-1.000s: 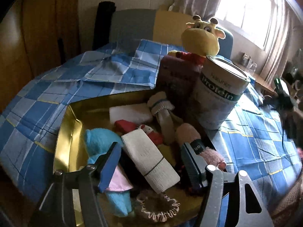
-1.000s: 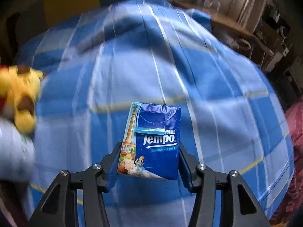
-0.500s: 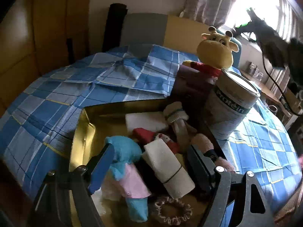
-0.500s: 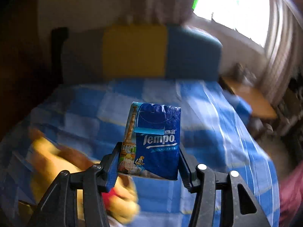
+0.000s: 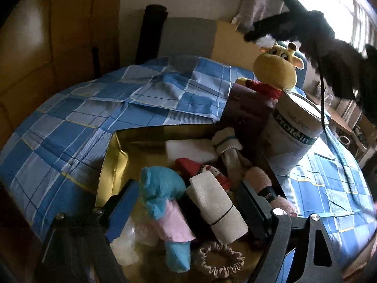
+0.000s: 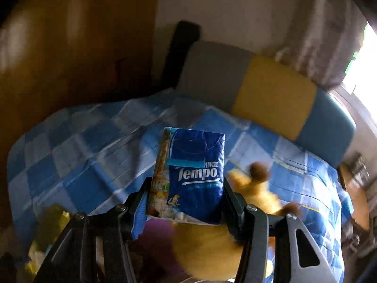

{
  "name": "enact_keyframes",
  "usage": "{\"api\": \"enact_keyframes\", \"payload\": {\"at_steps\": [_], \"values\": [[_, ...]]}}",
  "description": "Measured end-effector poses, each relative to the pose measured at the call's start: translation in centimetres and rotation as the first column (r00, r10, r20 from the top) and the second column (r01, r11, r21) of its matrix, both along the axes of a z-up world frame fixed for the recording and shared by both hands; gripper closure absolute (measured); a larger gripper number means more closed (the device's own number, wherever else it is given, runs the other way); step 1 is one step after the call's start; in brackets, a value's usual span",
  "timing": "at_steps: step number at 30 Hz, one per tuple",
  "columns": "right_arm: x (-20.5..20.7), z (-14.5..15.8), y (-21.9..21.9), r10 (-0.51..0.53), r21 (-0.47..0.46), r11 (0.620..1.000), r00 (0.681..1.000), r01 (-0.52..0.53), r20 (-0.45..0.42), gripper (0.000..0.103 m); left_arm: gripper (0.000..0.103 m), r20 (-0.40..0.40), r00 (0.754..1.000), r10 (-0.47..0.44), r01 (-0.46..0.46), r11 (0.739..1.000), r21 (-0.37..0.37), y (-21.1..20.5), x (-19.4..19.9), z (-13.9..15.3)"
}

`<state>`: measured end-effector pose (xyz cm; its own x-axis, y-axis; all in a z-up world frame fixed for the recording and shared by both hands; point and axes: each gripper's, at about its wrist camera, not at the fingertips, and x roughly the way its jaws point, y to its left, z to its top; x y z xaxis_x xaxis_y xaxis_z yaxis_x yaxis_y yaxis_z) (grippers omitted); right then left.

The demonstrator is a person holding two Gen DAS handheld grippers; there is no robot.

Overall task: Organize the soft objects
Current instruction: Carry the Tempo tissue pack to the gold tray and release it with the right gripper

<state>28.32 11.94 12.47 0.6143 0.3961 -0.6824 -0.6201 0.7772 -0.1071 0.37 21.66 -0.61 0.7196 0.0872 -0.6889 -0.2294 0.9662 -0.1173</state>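
A gold tray [image 5: 113, 165] on the blue checked bedspread [image 5: 94, 108] holds a blue plush doll in a pink top [image 5: 162, 188], a beige bandage roll [image 5: 216, 210], a lace scrunchie [image 5: 219, 257], a white sock [image 5: 228, 146], a small red doll [image 5: 205, 169] and a pink plush [image 5: 266, 188]. My left gripper [image 5: 188, 210] hangs over the tray's near end. Its jaws are opening, and the blue doll and the roll lie loose between them. My right gripper [image 6: 186, 202] is shut on a blue Tempo tissue pack [image 6: 195, 174], above a yellow giraffe plush [image 6: 212, 247].
A Protein can [image 5: 294, 136] and a maroon box [image 5: 245, 115] stand at the tray's far right, with the giraffe plush [image 5: 275, 70] behind them. A grey, yellow and blue headboard [image 6: 271, 94] and a wooden wall [image 6: 70, 47] close the far side. Cluttered shelves stand on the right.
My left jaws have spread wider around the roll and the blue doll. My right gripper has swung with the tissue pack from the open bedspread up over the giraffe, and now shows dark at the left view's top right.
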Motion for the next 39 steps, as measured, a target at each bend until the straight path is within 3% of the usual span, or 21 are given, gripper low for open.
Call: {"api": "enact_keyframes", "payload": {"at_steps": [11, 27, 34, 39], "values": [[-7.2, -7.4, 2.4, 0.139, -0.042, 0.988, 0.981, -0.146, -0.138, 0.049, 0.013, 0.010, 1.000, 0.002, -0.002, 1.000, 0.008, -0.6, -1.0, 0.5], [-14.7, -14.5, 0.6, 0.157, 0.008, 0.987, 0.929, -0.164, -0.335, 0.049, 0.010, 0.016, 1.000, 0.013, -0.013, 1.000, 0.022, -1.1, -2.0, 0.5], [-17.4, -16.0, -0.1, 0.142, 0.002, 0.988, 0.926, -0.152, -0.350, 0.049, 0.010, 0.025, 0.999, 0.034, -0.035, 0.999, 0.034, -1.0, -2.5, 0.3], [-18.0, -17.9, 0.5, 0.087, -0.055, 0.992, 0.938, -0.111, -0.337, 0.049, 0.008, 0.037, 0.998, 0.059, -0.061, 0.997, 0.047, -0.8, -2.7, 0.2]]}}
